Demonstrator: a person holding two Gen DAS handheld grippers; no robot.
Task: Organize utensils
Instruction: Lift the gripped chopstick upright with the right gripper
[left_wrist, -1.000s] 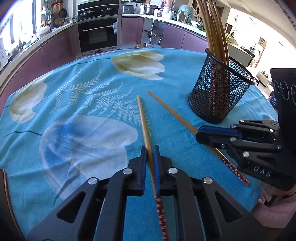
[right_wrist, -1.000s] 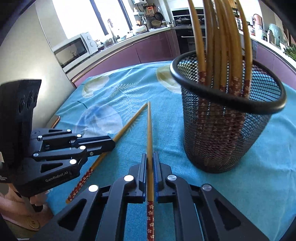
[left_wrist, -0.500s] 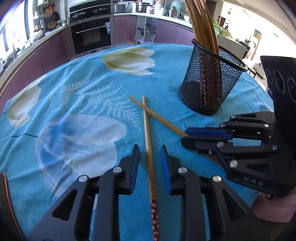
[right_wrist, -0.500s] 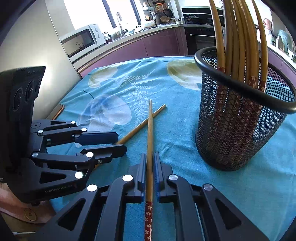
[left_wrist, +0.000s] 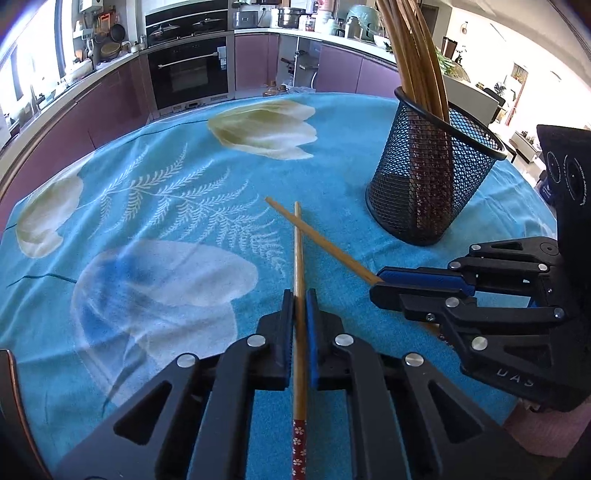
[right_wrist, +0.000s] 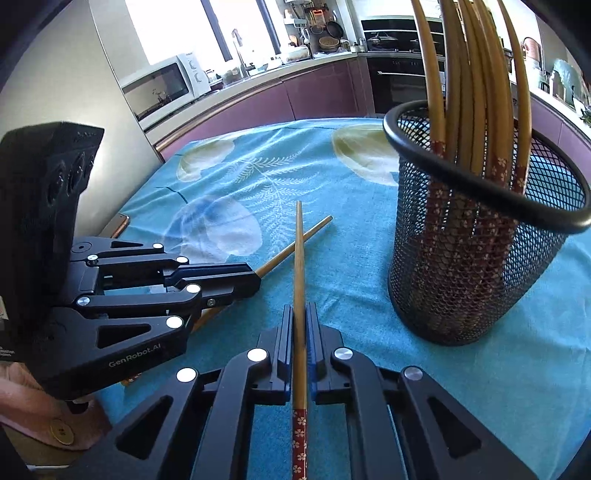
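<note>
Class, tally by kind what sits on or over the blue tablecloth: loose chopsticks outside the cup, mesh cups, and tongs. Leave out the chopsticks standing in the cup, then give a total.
Loose chopsticks: 2, one gripped in the left tongs, one gripped in the right tongs
Mesh cups: 1
Tongs: 2
Total: 5

Left tool (left_wrist: 300, 295) clamped, right tool (right_wrist: 300, 310) clamped, side by side.

Two chopsticks (left_wrist: 298, 254) cross near their tips on the tablecloth (left_wrist: 147, 206) — a mesh holder (left_wrist: 428, 184) of chopsticks stands to their right, kitchen cabinets (left_wrist: 99, 107) behind.
</note>
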